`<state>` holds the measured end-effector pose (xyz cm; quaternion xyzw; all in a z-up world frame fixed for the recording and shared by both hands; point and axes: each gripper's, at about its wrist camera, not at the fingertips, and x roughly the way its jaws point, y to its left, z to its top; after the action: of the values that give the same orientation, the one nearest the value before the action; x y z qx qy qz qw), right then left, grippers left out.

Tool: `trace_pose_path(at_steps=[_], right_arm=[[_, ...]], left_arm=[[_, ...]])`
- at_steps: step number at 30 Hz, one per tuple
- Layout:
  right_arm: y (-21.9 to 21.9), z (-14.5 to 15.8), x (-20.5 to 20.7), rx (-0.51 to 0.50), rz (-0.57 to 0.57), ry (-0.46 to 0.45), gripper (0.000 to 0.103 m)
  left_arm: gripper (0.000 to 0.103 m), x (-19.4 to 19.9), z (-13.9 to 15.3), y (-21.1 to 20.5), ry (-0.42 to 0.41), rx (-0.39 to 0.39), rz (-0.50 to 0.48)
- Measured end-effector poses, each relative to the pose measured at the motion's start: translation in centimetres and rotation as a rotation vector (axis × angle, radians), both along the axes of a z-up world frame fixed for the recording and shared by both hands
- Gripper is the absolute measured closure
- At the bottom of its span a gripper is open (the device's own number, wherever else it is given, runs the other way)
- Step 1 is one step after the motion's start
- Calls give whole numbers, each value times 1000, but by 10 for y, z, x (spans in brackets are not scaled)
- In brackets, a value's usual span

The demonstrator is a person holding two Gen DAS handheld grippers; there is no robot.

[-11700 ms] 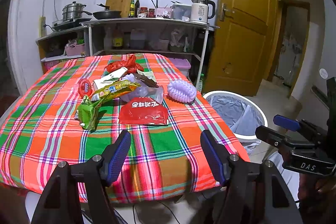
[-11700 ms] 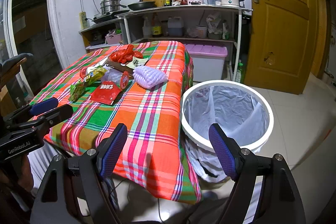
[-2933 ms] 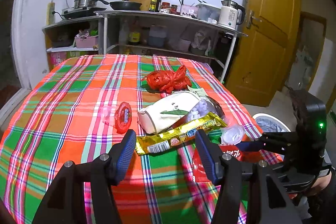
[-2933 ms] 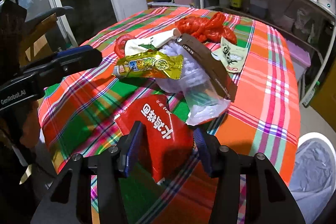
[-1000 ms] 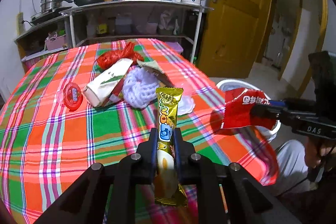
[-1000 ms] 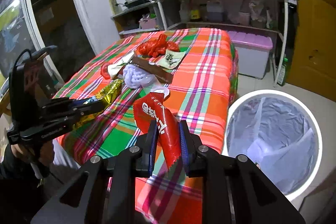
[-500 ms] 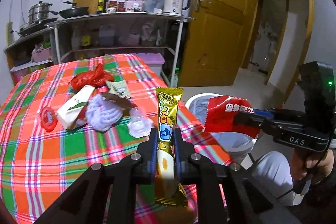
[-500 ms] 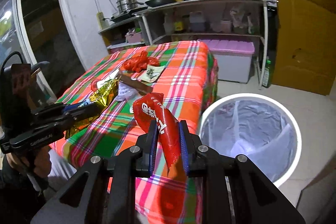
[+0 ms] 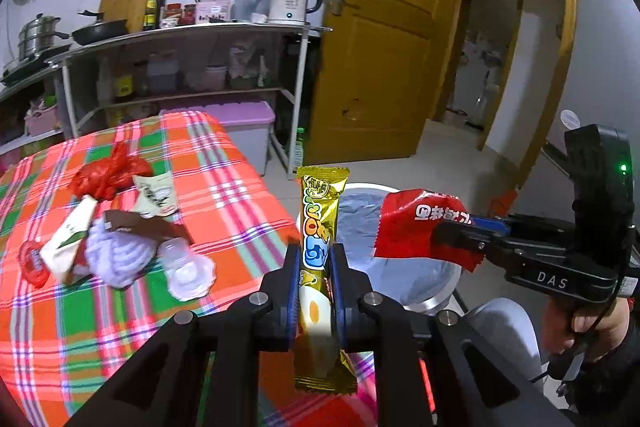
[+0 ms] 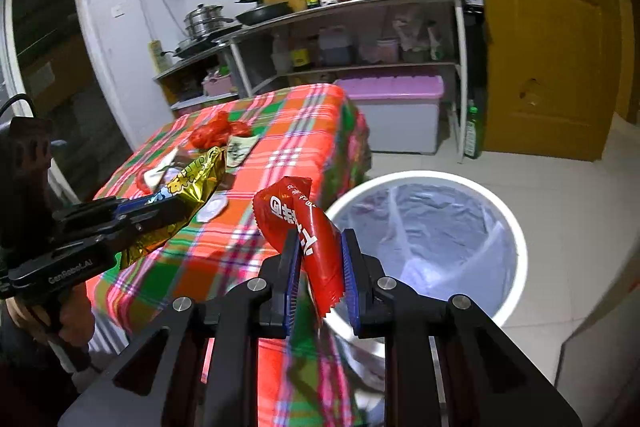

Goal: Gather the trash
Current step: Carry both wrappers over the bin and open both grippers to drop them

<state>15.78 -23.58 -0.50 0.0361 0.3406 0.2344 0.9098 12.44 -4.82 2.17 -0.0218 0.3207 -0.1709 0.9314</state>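
Beside the white-rimmed trash bin (image 10: 516,239), the left gripper (image 9: 314,267) pinches a gold snack wrapper (image 9: 320,227) upright while the right gripper (image 10: 318,263) clamps a red snack packet (image 10: 304,223), both apparently poised for dropping; more litter remains on the plaid tablecloth (image 9: 240,195) alongside the bin.

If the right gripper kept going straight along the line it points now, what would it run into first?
Most likely the white-rimmed trash bin. The right gripper, shut on the red snack packet, aims down and forward at the bin's near rim and grey liner, beside the table's corner. Nothing else shows in between, though depth is hard to judge.
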Motion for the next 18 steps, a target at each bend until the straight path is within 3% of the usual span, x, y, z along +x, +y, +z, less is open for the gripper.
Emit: trace_pose_path(at_steps=[18], right_arm=[[-51,-23,28,3,-122,56,82]], left_arm=[[89,44,-27,-52,67,0,-76]])
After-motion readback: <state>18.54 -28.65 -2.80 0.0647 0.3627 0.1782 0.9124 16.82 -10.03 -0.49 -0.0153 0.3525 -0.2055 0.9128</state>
